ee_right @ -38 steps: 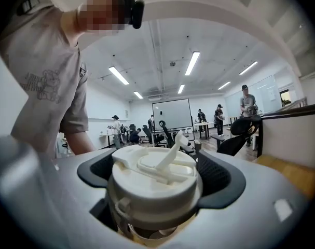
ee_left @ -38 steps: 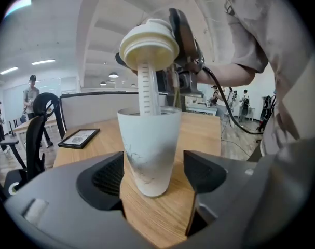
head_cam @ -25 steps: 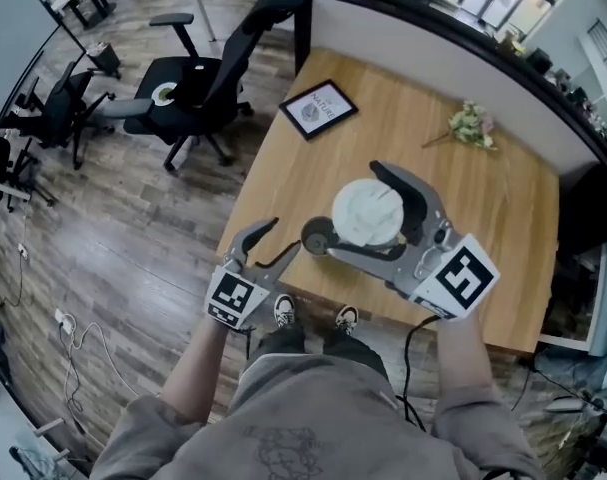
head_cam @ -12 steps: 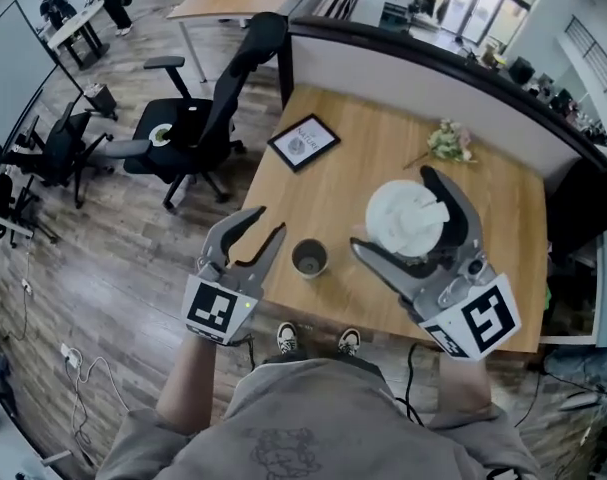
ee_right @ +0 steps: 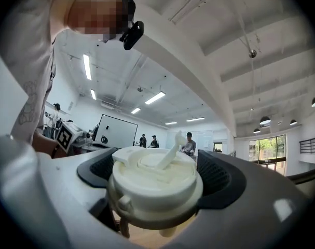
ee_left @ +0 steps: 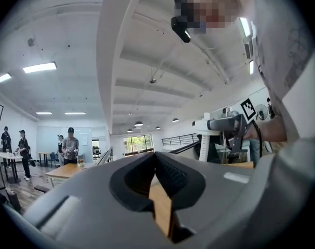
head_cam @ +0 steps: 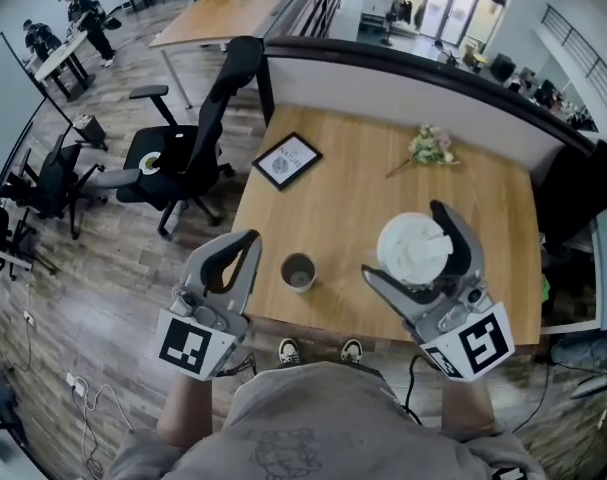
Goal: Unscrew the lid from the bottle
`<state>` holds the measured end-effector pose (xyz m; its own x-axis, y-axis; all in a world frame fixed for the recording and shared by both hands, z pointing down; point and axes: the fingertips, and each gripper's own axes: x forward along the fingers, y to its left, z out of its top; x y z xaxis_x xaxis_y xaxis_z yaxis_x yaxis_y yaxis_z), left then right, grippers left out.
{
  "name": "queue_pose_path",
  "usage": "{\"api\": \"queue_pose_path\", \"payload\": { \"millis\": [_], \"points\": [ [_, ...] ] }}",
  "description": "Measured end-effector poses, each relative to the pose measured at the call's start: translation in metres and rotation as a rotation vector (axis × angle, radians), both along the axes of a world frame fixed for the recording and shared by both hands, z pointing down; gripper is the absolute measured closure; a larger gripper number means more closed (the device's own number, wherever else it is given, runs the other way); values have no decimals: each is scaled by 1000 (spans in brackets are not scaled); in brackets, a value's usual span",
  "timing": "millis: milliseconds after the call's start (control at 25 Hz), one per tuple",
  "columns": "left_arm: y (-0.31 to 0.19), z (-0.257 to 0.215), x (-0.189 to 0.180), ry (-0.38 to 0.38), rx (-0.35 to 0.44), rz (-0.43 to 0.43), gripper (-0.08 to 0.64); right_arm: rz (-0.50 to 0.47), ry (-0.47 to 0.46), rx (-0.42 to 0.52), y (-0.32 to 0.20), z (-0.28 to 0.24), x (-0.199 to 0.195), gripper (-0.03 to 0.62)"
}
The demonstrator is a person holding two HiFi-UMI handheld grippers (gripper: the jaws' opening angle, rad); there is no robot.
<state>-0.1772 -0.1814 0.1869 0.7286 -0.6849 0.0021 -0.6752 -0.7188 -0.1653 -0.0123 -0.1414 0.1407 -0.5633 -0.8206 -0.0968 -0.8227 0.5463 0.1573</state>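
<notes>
Overhead, the bottle [head_cam: 298, 271] shows only its mouth; right hand-held gripper [head_cam: 401, 239] clamps the lid [head_cam: 419, 251], left hand-held gripper [head_cam: 246, 240] just closed empty.

Bright even ceiling light, sharp focus, strong fisheye bending, dark corners

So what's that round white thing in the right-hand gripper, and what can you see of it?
It's a round off-white lid, plastic by the look, with a stepped top, a flip-up spout tilted upward and a small tab on its side. It sits top-up, clamped by its rim between the right gripper's dark pads. It is held in the air over the wooden table, apart from the open grey bottle.
</notes>
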Motion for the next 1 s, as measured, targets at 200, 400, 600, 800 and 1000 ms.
{"api": "queue_pose_path", "payload": {
  "millis": [200,400,600,800,1000],
  "points": [
    [6,12,4,-58,-37,-17,558,21,-6,-92,11,29,12,107],
    [9,28,7,-59,-47,-16,558,23,-14,-184,20,60,12,107],
    [10,32,8,-64,-37,-16,558,12,-21,-211,23,70,9,107],
    [13,34,9,-82,-98,-34,558,4,-24,-217,22,73,8,107],
    [14,27,4,-65,-34,-27,558,-6,-21,-215,24,69,3,107]
  ]
}}
